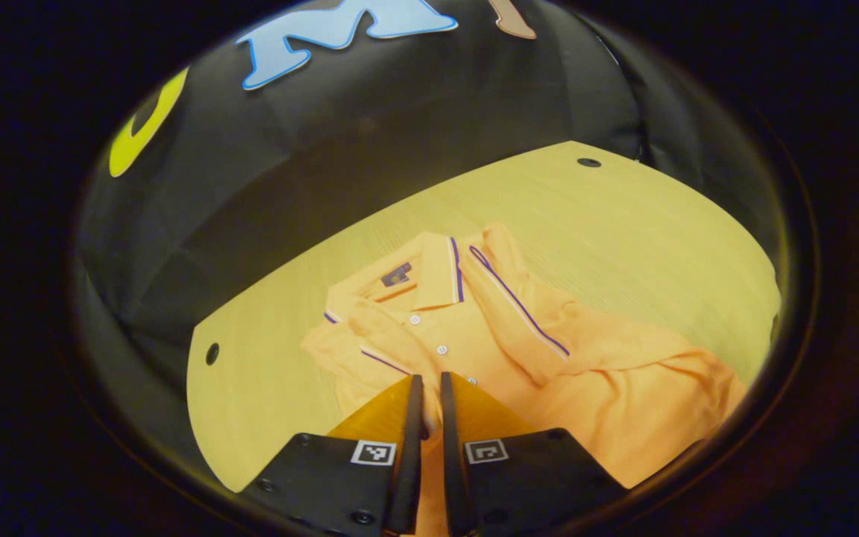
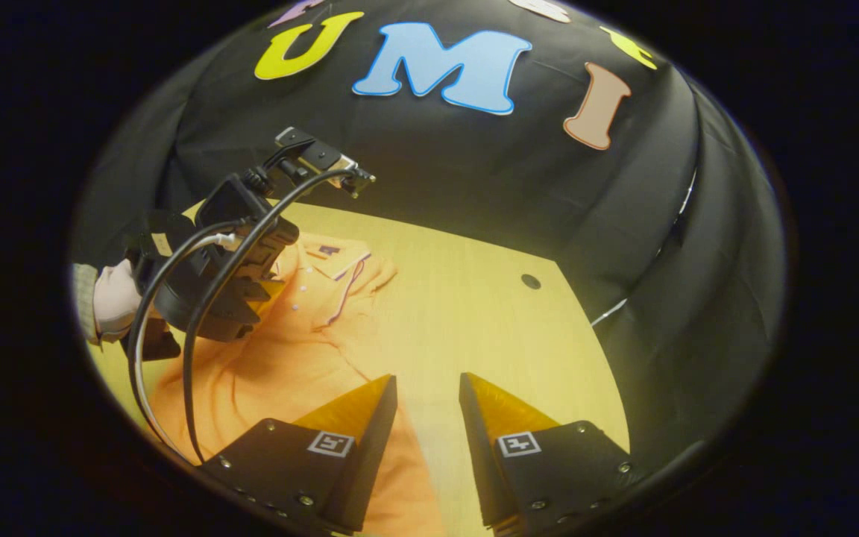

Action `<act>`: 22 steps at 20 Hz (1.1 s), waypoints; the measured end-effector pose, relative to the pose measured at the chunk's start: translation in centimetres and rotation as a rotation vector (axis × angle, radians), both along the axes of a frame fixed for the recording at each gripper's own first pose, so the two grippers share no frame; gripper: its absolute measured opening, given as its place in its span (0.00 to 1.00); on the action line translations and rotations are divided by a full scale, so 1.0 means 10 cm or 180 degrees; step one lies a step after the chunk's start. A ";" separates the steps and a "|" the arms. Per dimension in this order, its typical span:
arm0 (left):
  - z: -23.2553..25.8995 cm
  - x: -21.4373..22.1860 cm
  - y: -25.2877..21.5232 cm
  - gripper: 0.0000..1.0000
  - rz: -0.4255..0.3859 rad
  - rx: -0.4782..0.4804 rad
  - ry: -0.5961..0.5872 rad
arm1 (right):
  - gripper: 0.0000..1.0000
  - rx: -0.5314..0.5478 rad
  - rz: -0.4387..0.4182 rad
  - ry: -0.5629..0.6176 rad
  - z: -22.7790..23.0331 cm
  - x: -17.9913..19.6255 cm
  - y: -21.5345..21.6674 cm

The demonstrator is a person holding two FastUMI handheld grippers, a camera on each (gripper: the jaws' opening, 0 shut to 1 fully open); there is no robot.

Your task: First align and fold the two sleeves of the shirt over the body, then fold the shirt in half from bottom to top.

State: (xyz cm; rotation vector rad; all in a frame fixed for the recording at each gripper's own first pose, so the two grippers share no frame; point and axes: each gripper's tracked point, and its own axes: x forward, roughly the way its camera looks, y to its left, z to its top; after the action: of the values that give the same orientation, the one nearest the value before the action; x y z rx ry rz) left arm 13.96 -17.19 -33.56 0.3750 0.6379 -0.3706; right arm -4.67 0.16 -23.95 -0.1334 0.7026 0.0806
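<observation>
- Orange polo shirt (image 1: 474, 350) lies front-up on the worktop (image 1: 623, 224), collar (image 1: 429, 276) toward the far edge by the booth wall, hem toward the near edge.
- One sleeve (image 1: 519, 306), the one with the dark piping, is already laid diagonally across the chest. The other sleeve (image 1: 359, 350) sits bunched near the shoulder on the opposite side and looks only partly folded.
- Lower body of the shirt is rumpled, with soft ridges toward the near edge; not flat yet.
- Left gripper (image 1: 426, 388): jaws drawn narrow, just a slit between them, hovering over the button placket. Whether any cloth is pinched in there I cannot tell.
- Right gripper (image 2: 427, 395): jaws standing wide, nothing between them, over the edge of the shirt (image 2: 273, 358) with bare worktop (image 2: 489, 328) ahead.
- In the right gripper view, the left gripper (image 2: 265, 280) is seen farther off with its cables, above the chest, held by a hand (image 2: 112, 298).
- Handling, by my reckoning: a light knit, limp, no stiffness of its own. It will drape and drag rather than slide as a piece, and wrinkles will follow any pull.
- Where to take hold: the cuff edge or shoulder seam for a sleeve; the two hem corners for the bottom-to-top fold. A pinch in mid-cloth would likely only bunch it.
- Risk: lifting the hem could tug the folded sleeve loose.
</observation>
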 end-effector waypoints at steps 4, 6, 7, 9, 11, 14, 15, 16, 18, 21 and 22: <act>0.01 -0.07 0.06 0.55 0.0071 -0.0068 0.0032 | 0.55 0.0039 -0.0028 0.0020 -0.04 -0.04 -0.04; 0.04 -0.12 0.10 0.56 0.0114 -0.0100 0.0037 | 0.56 0.0061 -0.0043 0.0016 -0.04 -0.07 -0.04; 0.07 -0.13 0.13 0.56 0.0150 -0.0117 0.0025 | 0.55 0.0077 -0.0048 0.0013 -0.04 -0.06 -0.05; 0.14 -0.19 0.22 0.62 0.0236 -0.0184 0.0005 | 0.55 0.0122 -0.0054 0.0019 -0.05 -0.05 -0.04; 0.20 -0.31 0.36 0.62 0.0346 -0.0276 0.0024 | 0.56 0.0175 -0.0054 0.0031 -0.06 -0.05 -0.03; 0.23 -0.56 0.66 0.52 0.0594 -0.0460 0.0091 | 0.56 0.0194 -0.0022 0.0050 -0.09 -0.06 -0.04; 0.23 -0.67 0.78 0.49 0.0681 -0.0496 0.0120 | 0.56 0.0200 -0.0004 0.0064 -0.11 -0.08 -0.04; 0.21 -0.78 0.91 0.62 0.0765 -0.0519 0.0147 | 0.56 0.0209 0.0016 0.0076 -0.11 -0.08 -0.03; 0.16 -0.99 1.15 0.56 0.0911 -0.0541 0.0202 | 0.56 0.0225 0.0064 0.0114 -0.15 -0.11 -0.03; 0.08 -1.28 1.43 0.55 0.1072 -0.0528 0.0247 | 0.56 0.0221 0.0160 0.0172 -0.20 -0.18 0.00; 0.05 -1.38 1.51 0.56 0.1114 -0.0508 0.0265 | 0.56 0.0215 0.0198 0.0191 -0.21 -0.21 0.01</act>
State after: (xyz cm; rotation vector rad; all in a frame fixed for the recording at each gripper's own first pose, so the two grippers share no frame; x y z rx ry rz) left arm 0.16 -2.09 -33.09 0.0916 0.7353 -0.1015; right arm -6.74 0.28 -26.04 -0.0884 0.7548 0.1684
